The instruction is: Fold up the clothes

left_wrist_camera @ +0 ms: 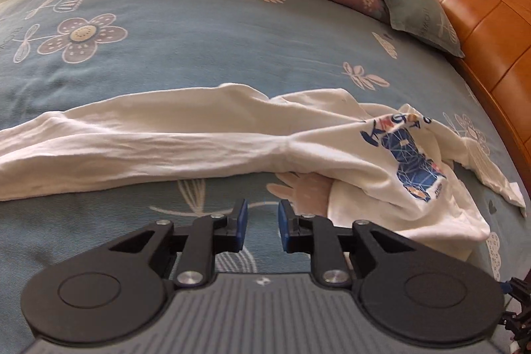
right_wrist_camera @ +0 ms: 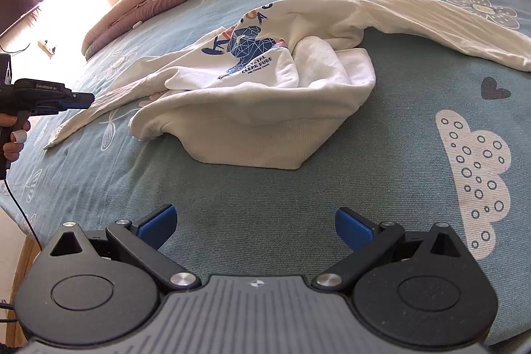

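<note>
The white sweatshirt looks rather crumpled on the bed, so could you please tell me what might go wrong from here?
1. The white sweatshirt lies bunched over itself, so a claw may pinch several layers at once.
2. Its long sleeve trails far aside and could drag or twist.
3. Neither the left claw nor the right claw holds any cloth yet.

Both grippers are the same build: the left gripper (left_wrist_camera: 262,226) and right gripper (right_wrist_camera: 255,229) each have black linkage arms on big round black hubs, silver screws (right_wrist_camera: 182,279) at the pivots, blue pads (left_wrist_camera: 240,224) on the fingertips, and a ribbed grey body with a small star-like logo. From the right wrist camera, the left one's black pistol-style handle has white lettering, a black cable (right_wrist_camera: 20,214) hanging below it, and the hand (right_wrist_camera: 13,138) on it wears a white finger band.
</note>
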